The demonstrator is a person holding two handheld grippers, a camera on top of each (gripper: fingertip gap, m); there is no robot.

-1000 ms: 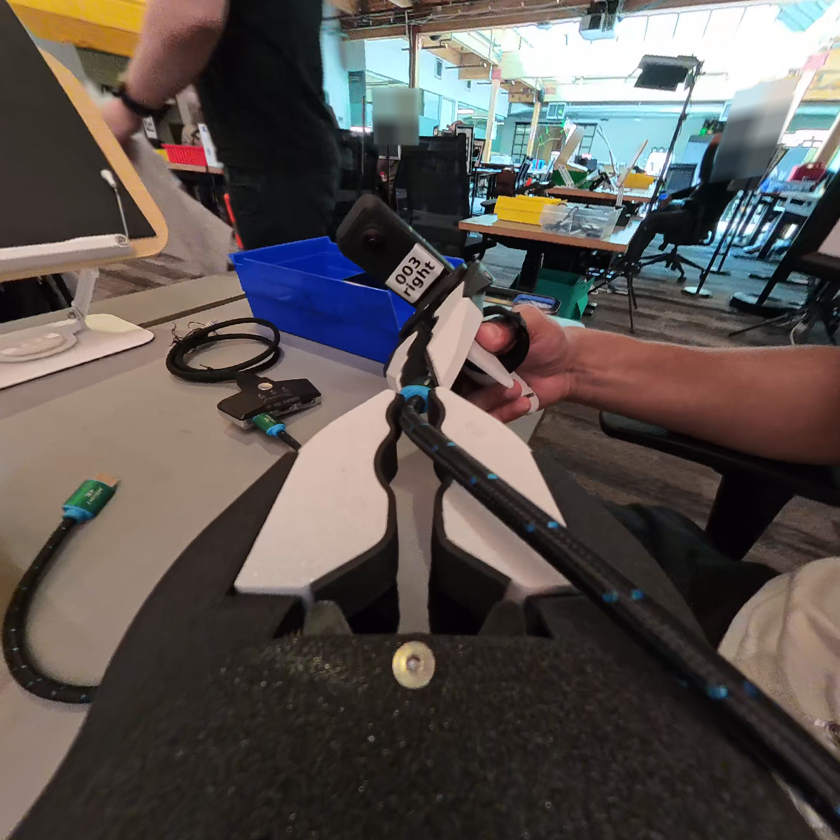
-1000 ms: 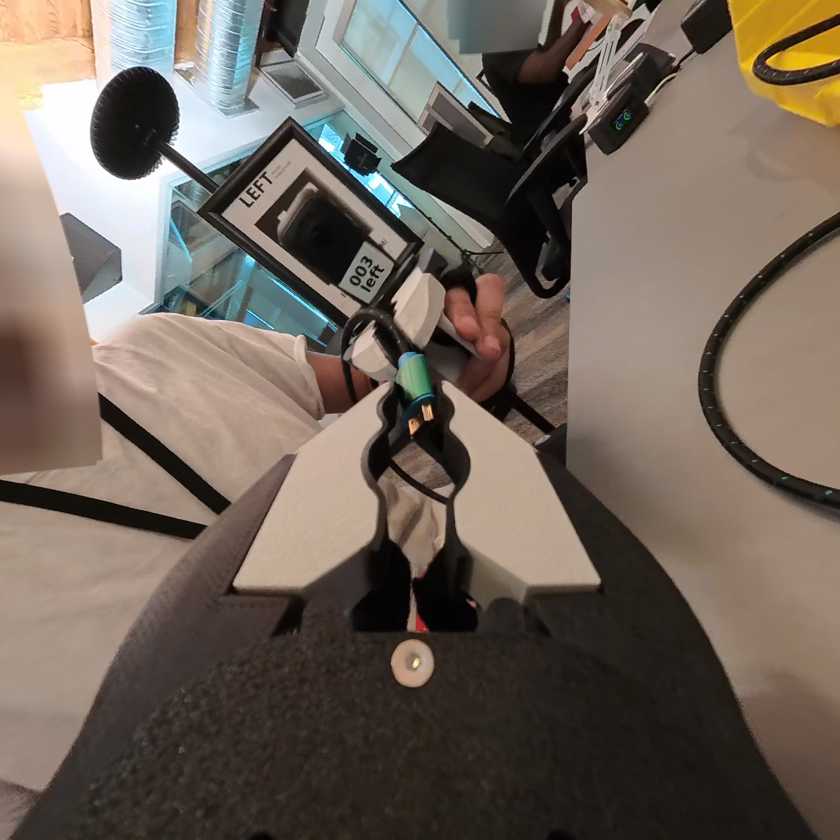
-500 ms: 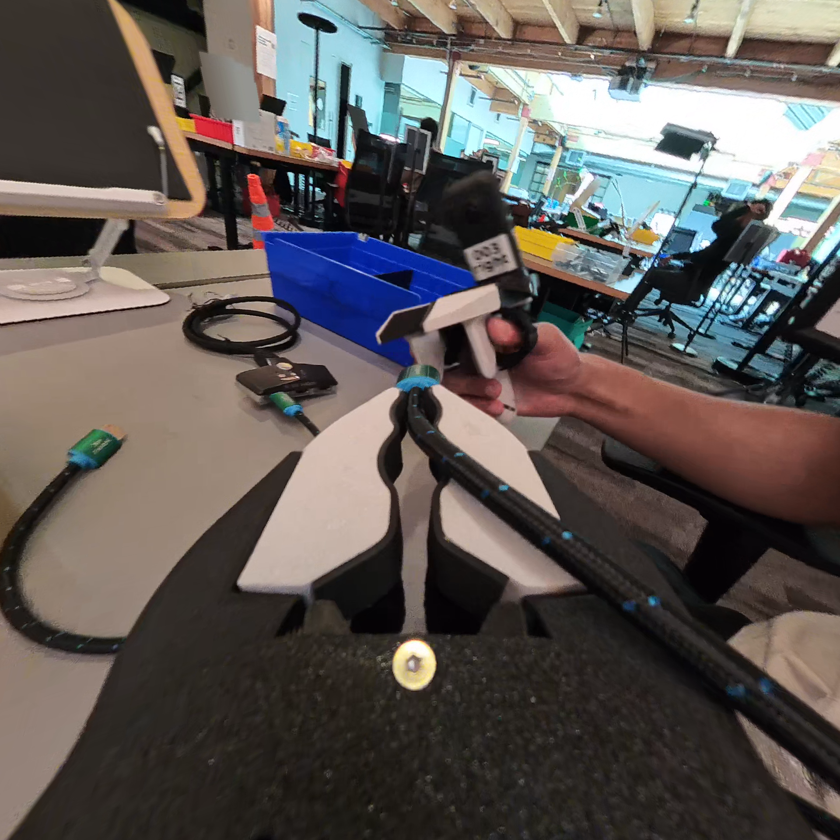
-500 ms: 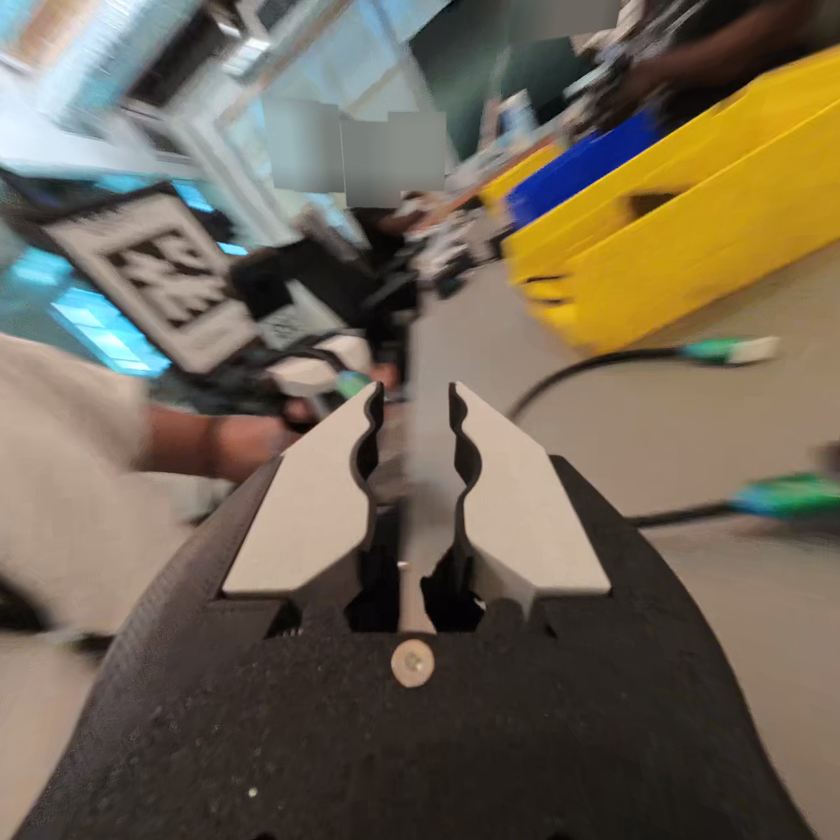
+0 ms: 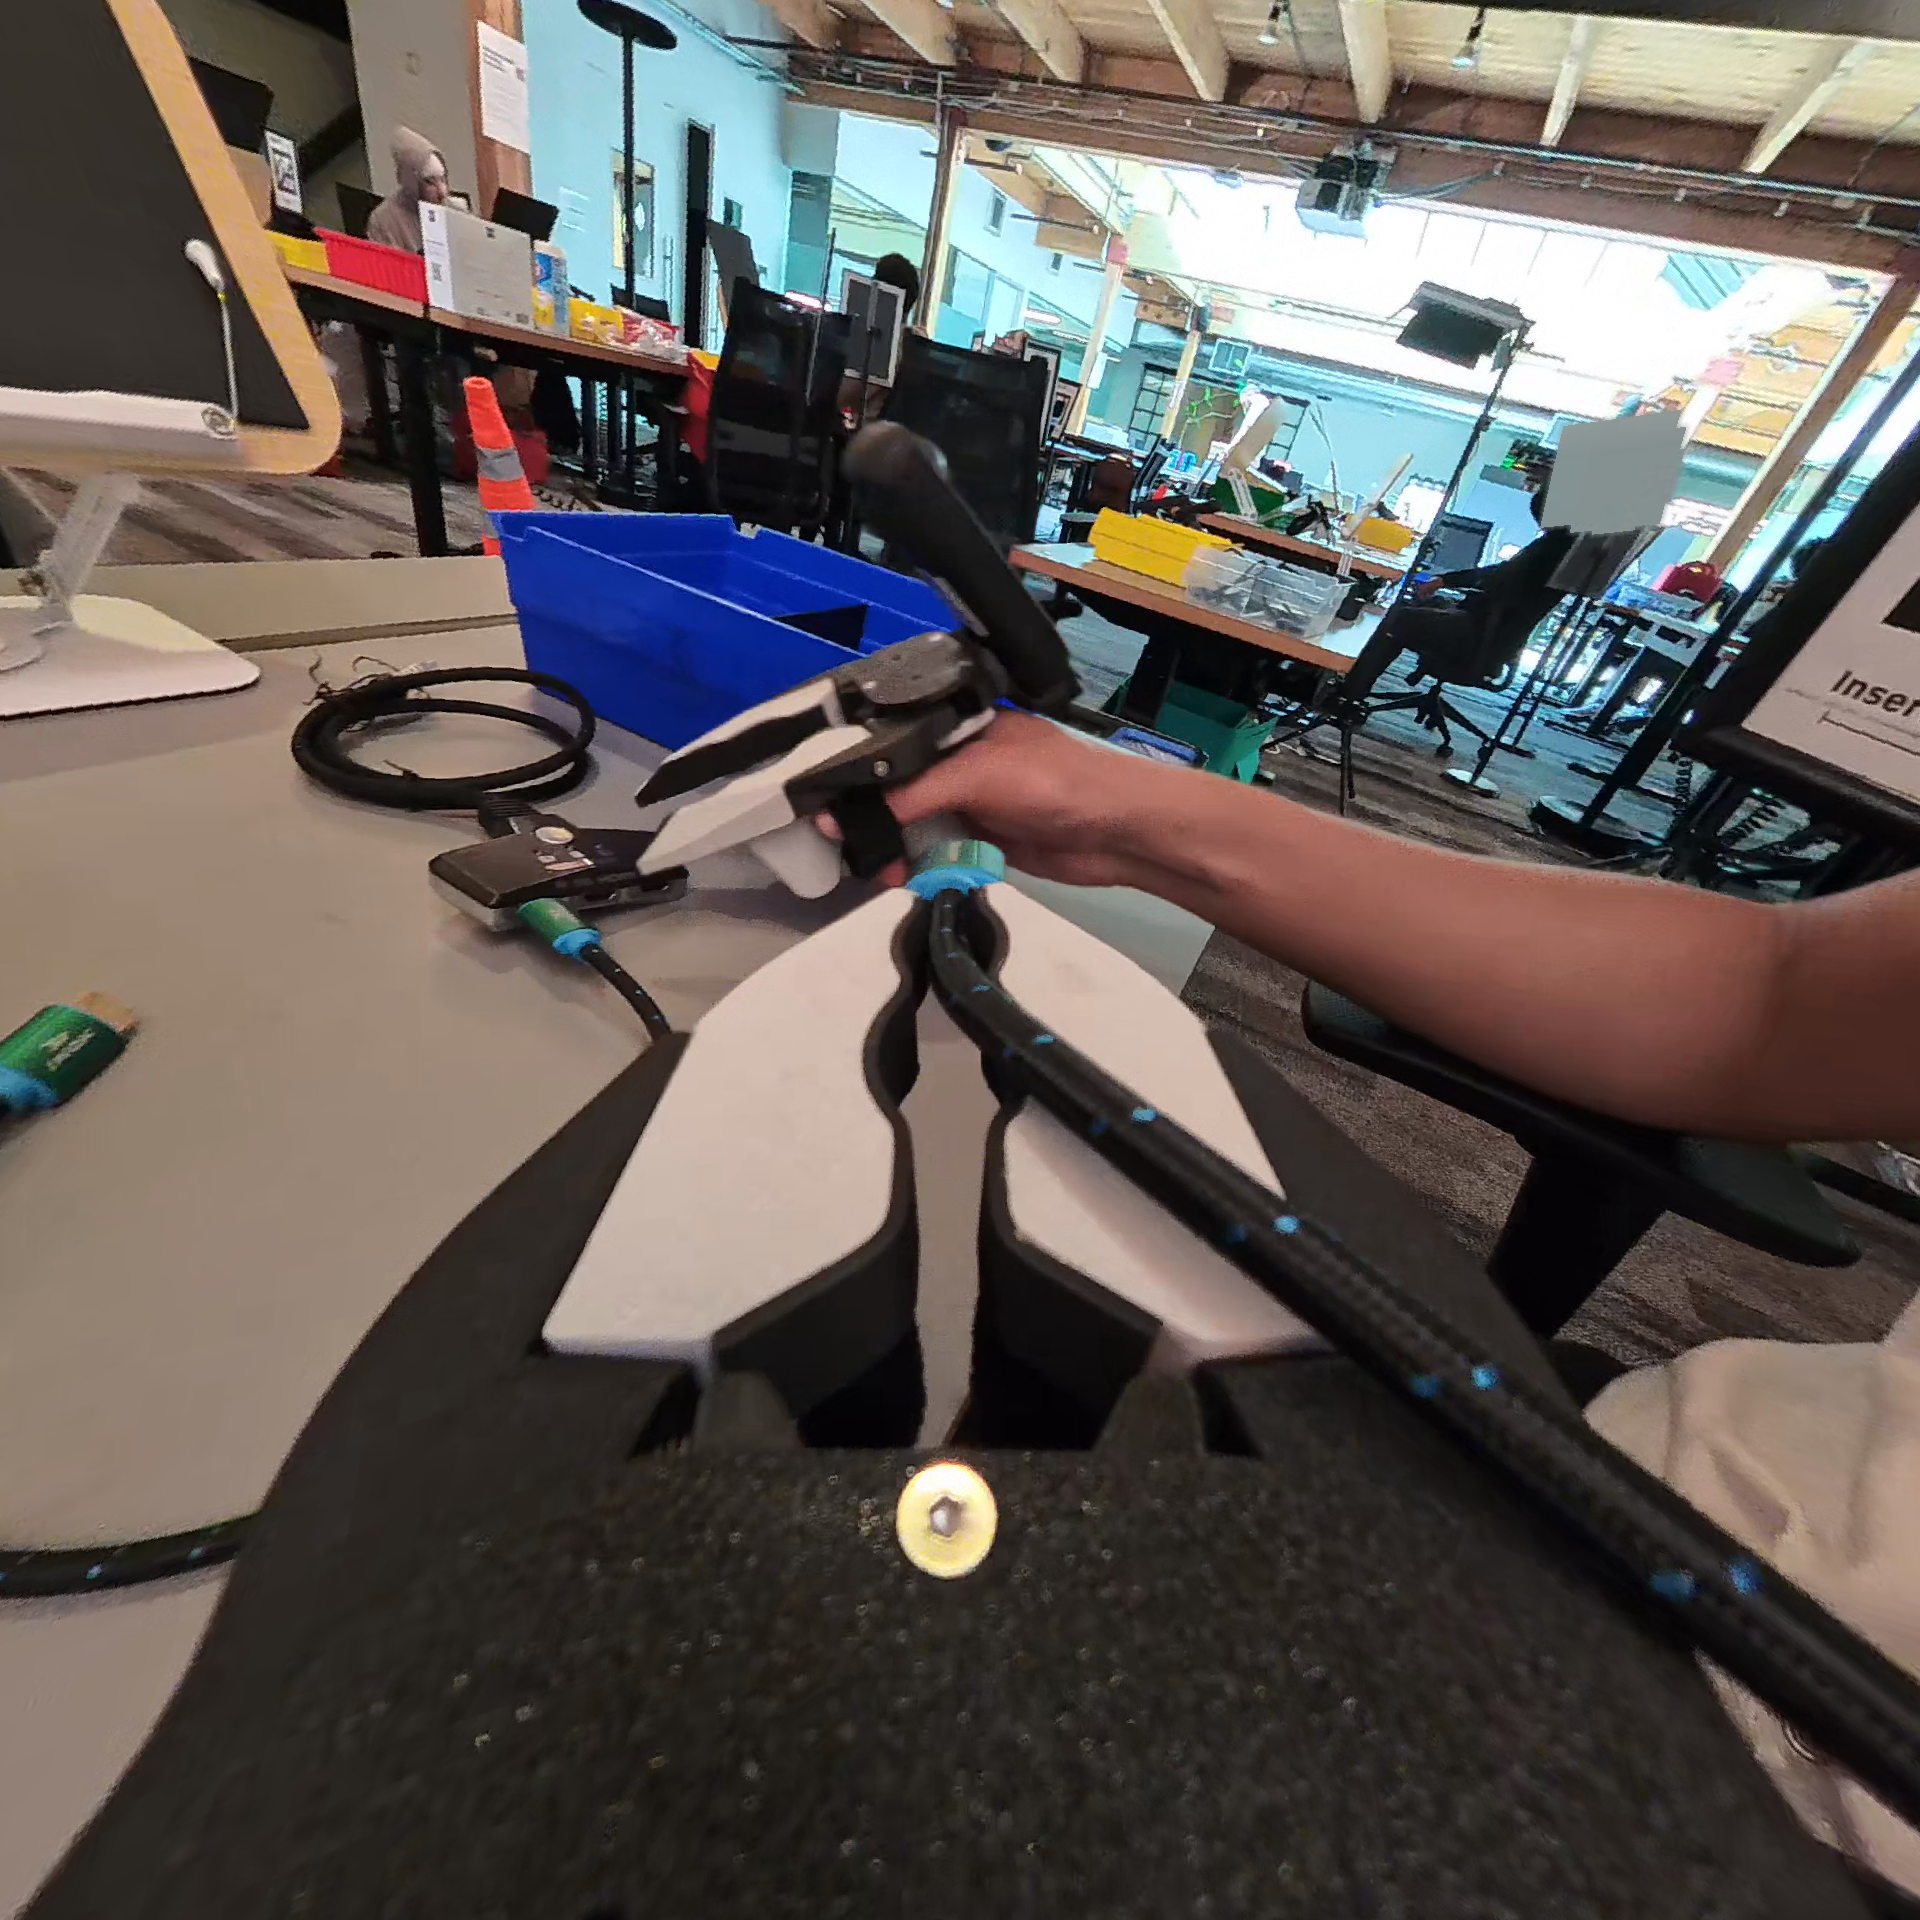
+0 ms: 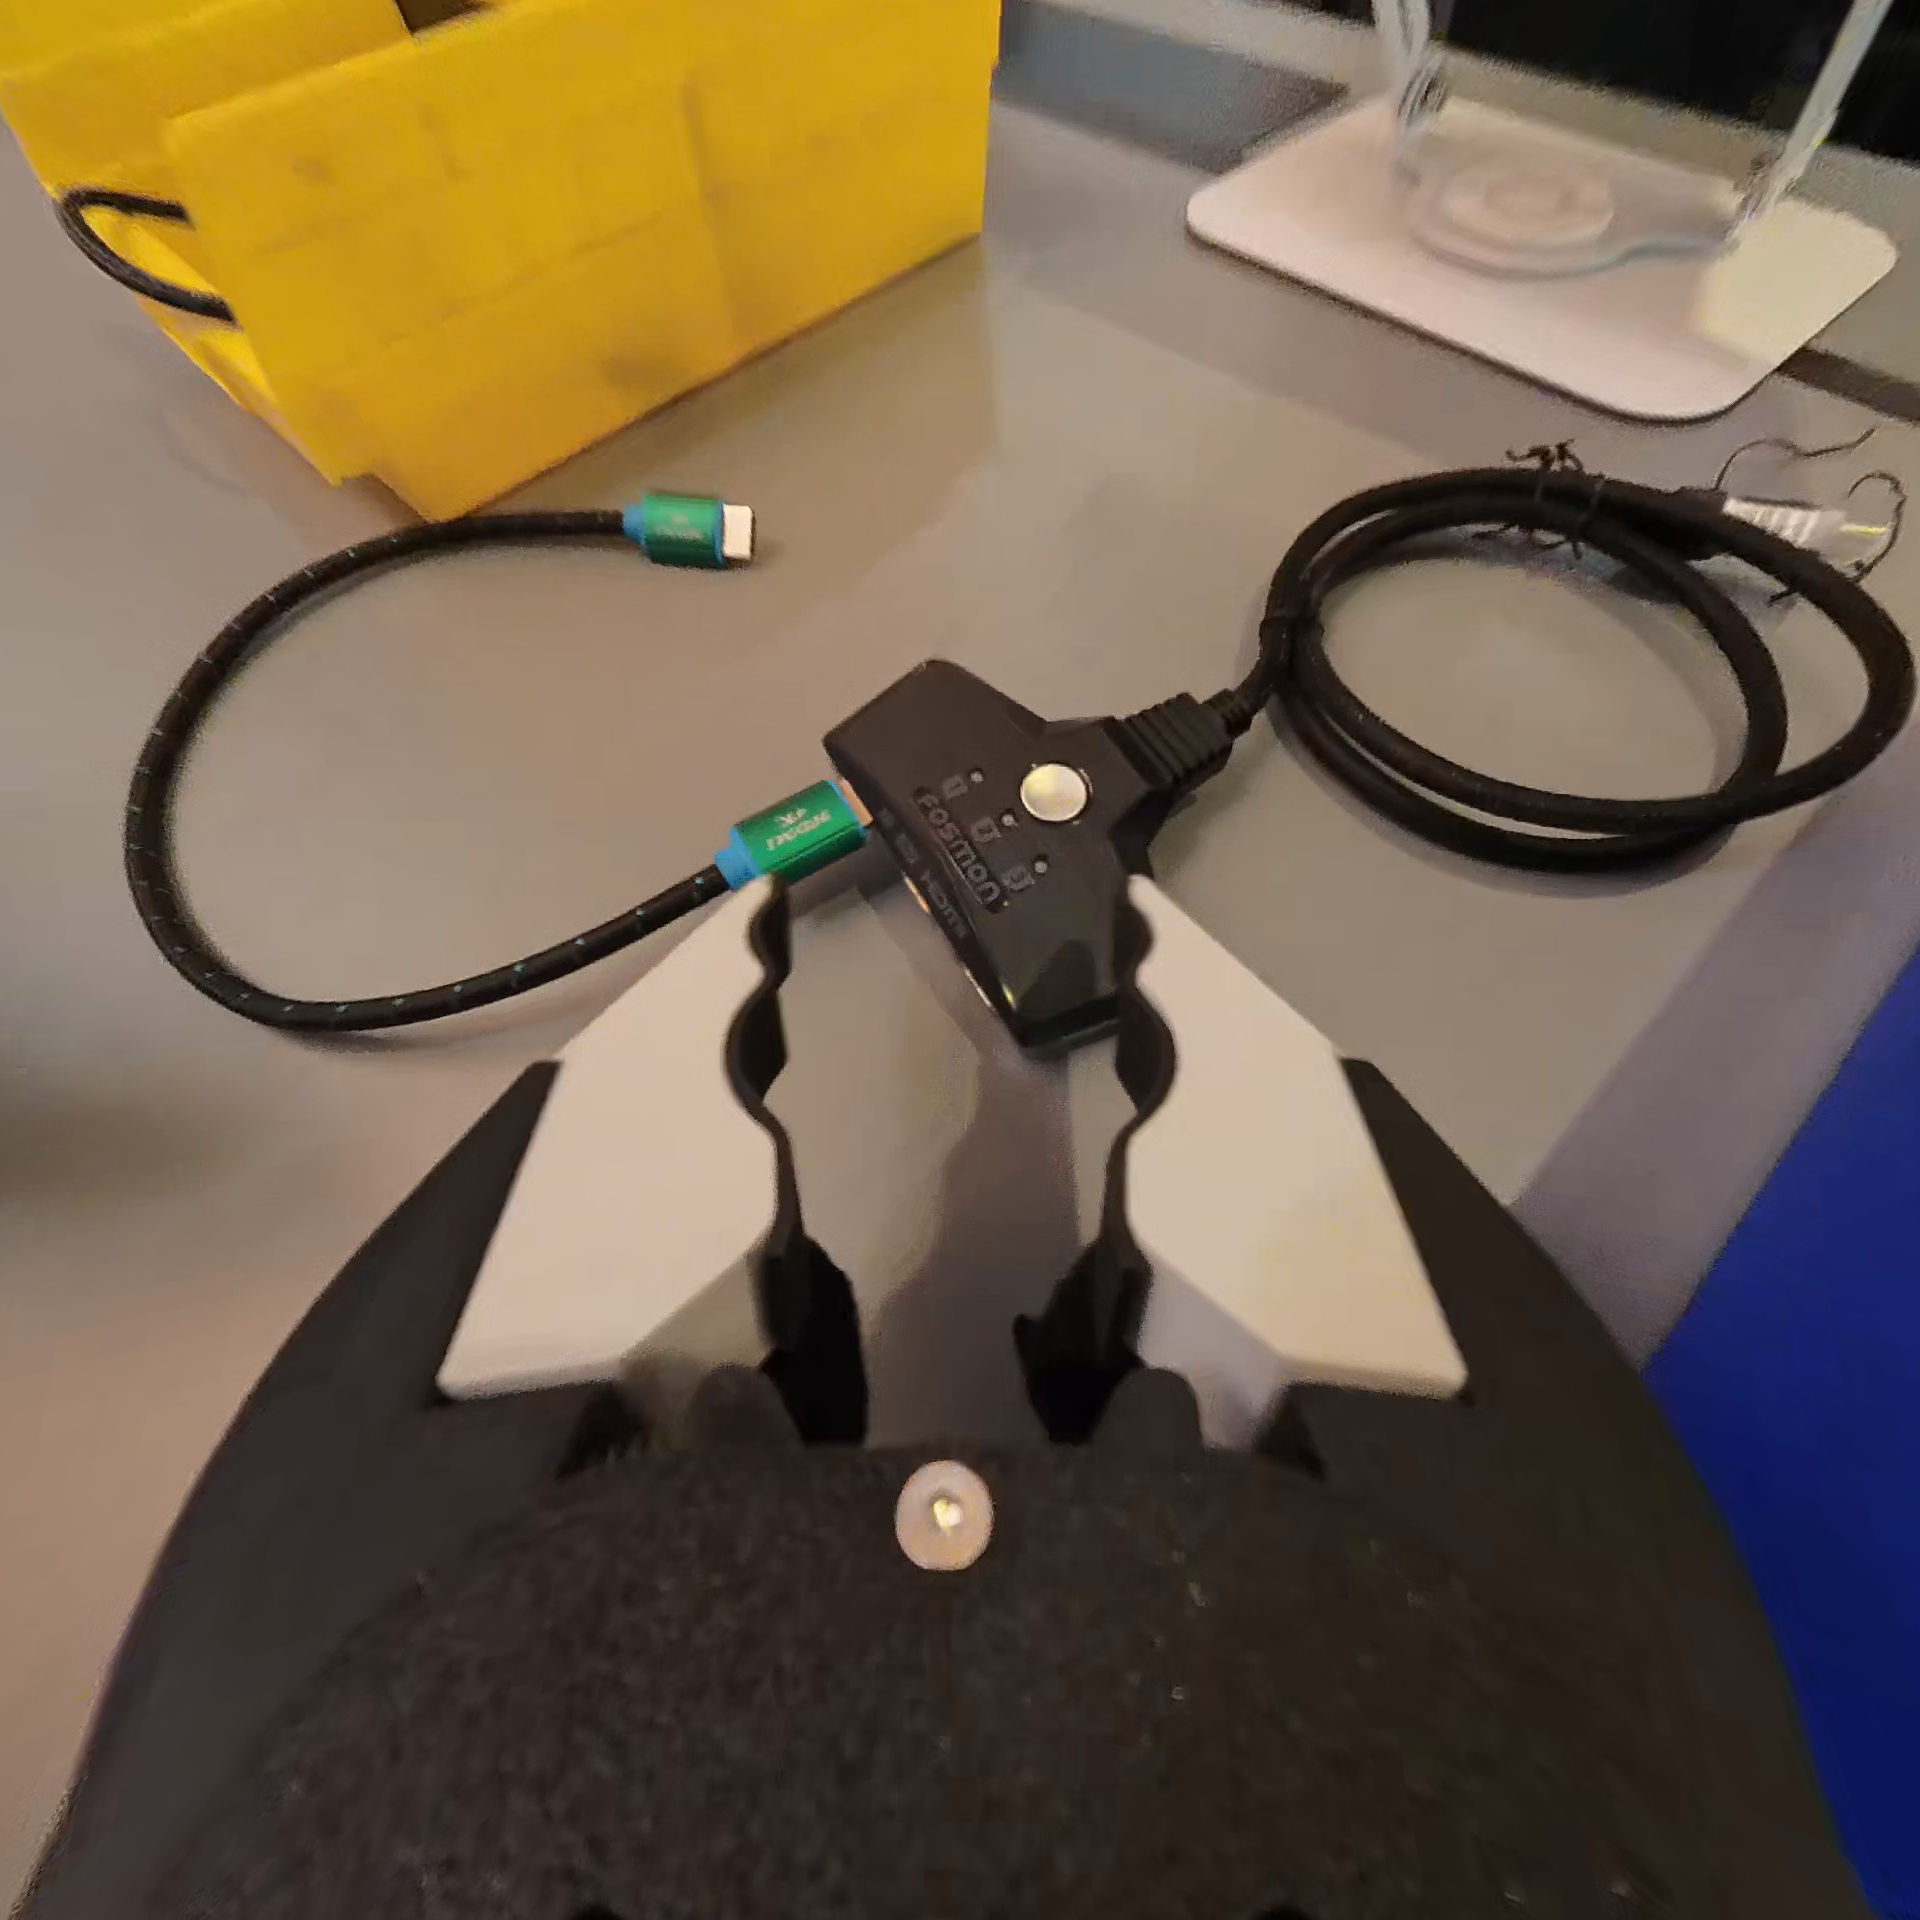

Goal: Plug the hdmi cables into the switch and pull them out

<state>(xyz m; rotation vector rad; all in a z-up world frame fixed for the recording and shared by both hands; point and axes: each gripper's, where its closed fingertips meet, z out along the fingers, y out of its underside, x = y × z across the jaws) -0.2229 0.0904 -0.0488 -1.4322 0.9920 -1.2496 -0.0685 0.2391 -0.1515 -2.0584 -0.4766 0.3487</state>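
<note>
I've swung the right gripper [image 6: 951, 997] down over the switch [image 6: 987, 852], jaws open, switch's long axis centre-frame between the fingers; left gripper [image 5: 945, 945] pinches a cable [image 5: 1195, 1153].

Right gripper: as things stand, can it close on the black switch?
Probably yes. The right gripper is open, with the switch lying partly between its fingertips and nothing between them; the plugged-in green connector sits just beside the left finger.
</note>
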